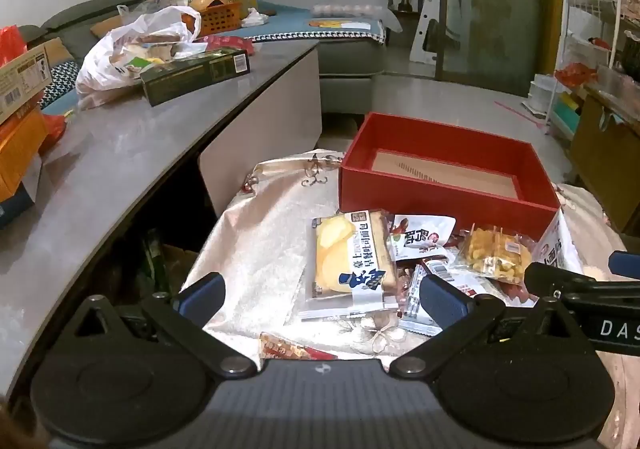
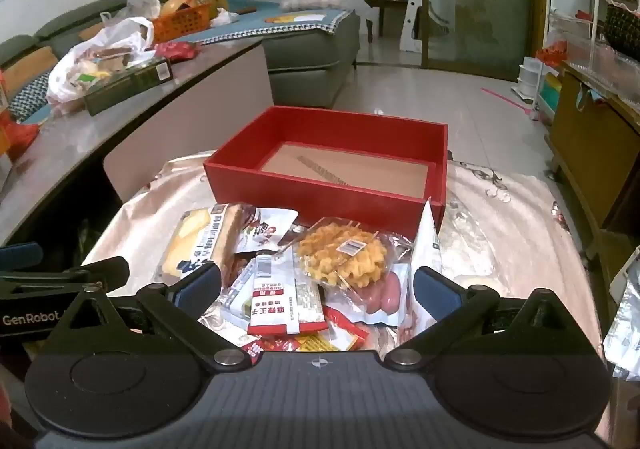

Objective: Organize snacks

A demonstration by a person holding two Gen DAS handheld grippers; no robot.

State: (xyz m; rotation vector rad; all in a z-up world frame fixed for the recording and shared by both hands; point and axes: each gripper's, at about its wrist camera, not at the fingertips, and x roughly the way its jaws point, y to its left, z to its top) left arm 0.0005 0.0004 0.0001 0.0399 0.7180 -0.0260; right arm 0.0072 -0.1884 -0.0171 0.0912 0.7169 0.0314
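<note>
Shiny cream tablecloth (image 1: 264, 233) carried a heap of snack packets (image 2: 288, 269), right in front of both grippers. Left gripper (image 1: 320, 297) and right gripper (image 2: 316, 287) were spread wide, holding nothing. Behind the heap sat an empty red box (image 2: 320, 185). Only the right view caught the pink sausages (image 2: 380, 295).

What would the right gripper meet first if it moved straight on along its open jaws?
Probably the pile of snacks: the right gripper points down at the white and red packet and the yellow skewer pack, before the red box. Depth is unclear.
</note>
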